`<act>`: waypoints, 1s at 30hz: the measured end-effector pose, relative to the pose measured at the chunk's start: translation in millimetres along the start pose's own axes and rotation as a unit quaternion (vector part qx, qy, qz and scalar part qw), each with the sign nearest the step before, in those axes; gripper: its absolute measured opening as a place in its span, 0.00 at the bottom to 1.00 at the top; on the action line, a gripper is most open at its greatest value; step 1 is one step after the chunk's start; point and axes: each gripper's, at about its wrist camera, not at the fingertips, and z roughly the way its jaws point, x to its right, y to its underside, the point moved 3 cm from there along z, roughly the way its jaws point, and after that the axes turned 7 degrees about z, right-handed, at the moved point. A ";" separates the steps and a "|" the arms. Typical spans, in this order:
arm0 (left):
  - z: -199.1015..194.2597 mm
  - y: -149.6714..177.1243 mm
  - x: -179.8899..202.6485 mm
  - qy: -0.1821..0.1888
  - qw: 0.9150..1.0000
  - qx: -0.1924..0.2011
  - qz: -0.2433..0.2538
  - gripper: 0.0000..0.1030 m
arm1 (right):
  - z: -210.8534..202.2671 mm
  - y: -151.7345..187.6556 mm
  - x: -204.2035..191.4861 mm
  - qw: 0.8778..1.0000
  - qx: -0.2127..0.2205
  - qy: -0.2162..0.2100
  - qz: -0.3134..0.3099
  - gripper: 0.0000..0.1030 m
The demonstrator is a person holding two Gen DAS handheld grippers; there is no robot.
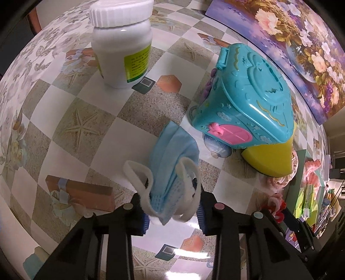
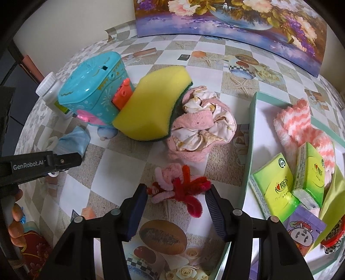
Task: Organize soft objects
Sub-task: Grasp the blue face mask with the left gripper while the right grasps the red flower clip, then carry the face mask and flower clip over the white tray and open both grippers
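A light blue face mask (image 1: 172, 155) with white ear loops lies bunched on the patterned tablecloth. Its near end sits squeezed between the blue pads of my left gripper (image 1: 173, 215), which is shut on it. The same mask (image 2: 74, 137) shows at the left of the right wrist view. A pink and red pipe-cleaner flower (image 2: 179, 187) spans the gap of my right gripper (image 2: 176, 195), both pads touching it. A yellow sponge (image 2: 151, 107) leans on a teal toy box (image 2: 92, 90). Beside them lies a pink and cream scrunchie (image 2: 200, 122).
A mint-rimmed tray (image 2: 251, 120) at the right holds a pink striped fuzzy sock (image 2: 297, 120) and green tissue packs (image 2: 278, 189). A white bottle (image 1: 120, 49) stands far left. A flower painting (image 2: 237, 19) leans along the back edge.
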 end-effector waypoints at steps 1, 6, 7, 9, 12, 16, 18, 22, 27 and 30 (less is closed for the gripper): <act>0.1 0.3 -0.1 0.000 1.000 0.000 -0.001 0.35 | 0.6 0.3 -0.8 1.000 0.000 0.000 0.000 0.57; -6.6 1.3 -5.2 0.004 1.000 0.007 -0.003 0.31 | -0.6 -0.2 -2.3 1.000 0.001 -0.002 -0.001 0.57; -8.8 1.0 -4.2 0.003 1.000 0.007 -0.003 0.31 | -0.7 -0.3 -2.6 1.000 0.001 -0.002 0.000 0.57; -12.0 1.8 -5.0 0.005 1.000 0.008 -0.005 0.31 | -1.2 -0.4 -2.3 1.000 0.001 -0.003 0.000 0.57; -15.1 1.8 -6.8 0.004 1.000 0.011 -0.010 0.30 | -1.9 -0.5 -2.3 1.000 0.001 -0.003 0.001 0.57; -24.5 3.4 -9.6 0.006 1.000 0.016 -0.009 0.30 | -1.9 0.0 -3.2 1.000 0.005 -0.006 0.002 0.57; -29.5 4.3 -9.4 0.007 1.000 0.018 -0.009 0.30 | -2.3 1.0 -3.3 1.000 0.006 -0.008 0.002 0.57; -38.6 6.6 -8.2 0.010 1.000 0.023 -0.007 0.30 | -3.2 3.0 -1.9 1.000 0.008 -0.013 0.007 0.57; -46.7 13.3 -6.5 0.015 1.000 0.025 -0.003 0.30 | -9.1 3.4 2.7 1.000 0.011 -0.024 0.018 0.57; -46.1 17.7 -4.5 0.018 0.999 0.027 0.003 0.30 | -14.8 4.1 5.0 0.999 0.015 -0.031 0.023 0.57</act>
